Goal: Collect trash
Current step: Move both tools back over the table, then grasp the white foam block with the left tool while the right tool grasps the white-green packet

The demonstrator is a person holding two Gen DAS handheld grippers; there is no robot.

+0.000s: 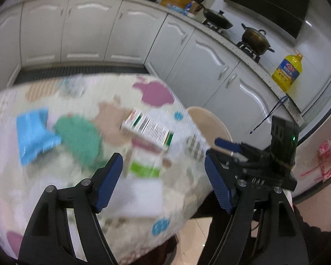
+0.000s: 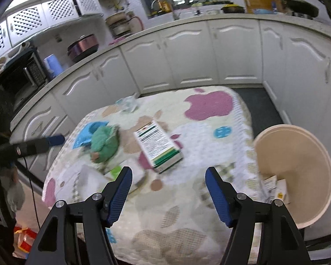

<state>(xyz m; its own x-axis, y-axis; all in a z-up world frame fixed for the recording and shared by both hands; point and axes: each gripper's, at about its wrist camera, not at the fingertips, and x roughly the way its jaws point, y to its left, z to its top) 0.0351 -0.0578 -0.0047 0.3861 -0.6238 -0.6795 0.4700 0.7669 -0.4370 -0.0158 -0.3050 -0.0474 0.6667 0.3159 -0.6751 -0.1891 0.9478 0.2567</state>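
Observation:
A small table with a patterned cloth (image 2: 209,137) holds trash: a white and green carton (image 2: 158,146), a crumpled green wrapper (image 2: 104,142), a blue wrapper (image 2: 88,132) and white paper with a green label (image 2: 121,172). A beige bin (image 2: 298,161) stands right of the table with some paper inside. My right gripper (image 2: 167,190) is open and empty above the table's near side. My left gripper (image 1: 163,181) is open and empty over the white paper (image 1: 141,196); the carton (image 1: 150,130), green wrapper (image 1: 79,137) and blue wrapper (image 1: 33,134) lie beyond it.
White kitchen cabinets (image 2: 187,61) surround the table. The counter carries pots (image 1: 256,39), a yellow oil bottle (image 1: 286,71) and a microwave (image 2: 17,77). The other gripper's body (image 1: 264,161) shows at right in the left wrist view. A clear wrapper (image 2: 129,103) lies at the table's far edge.

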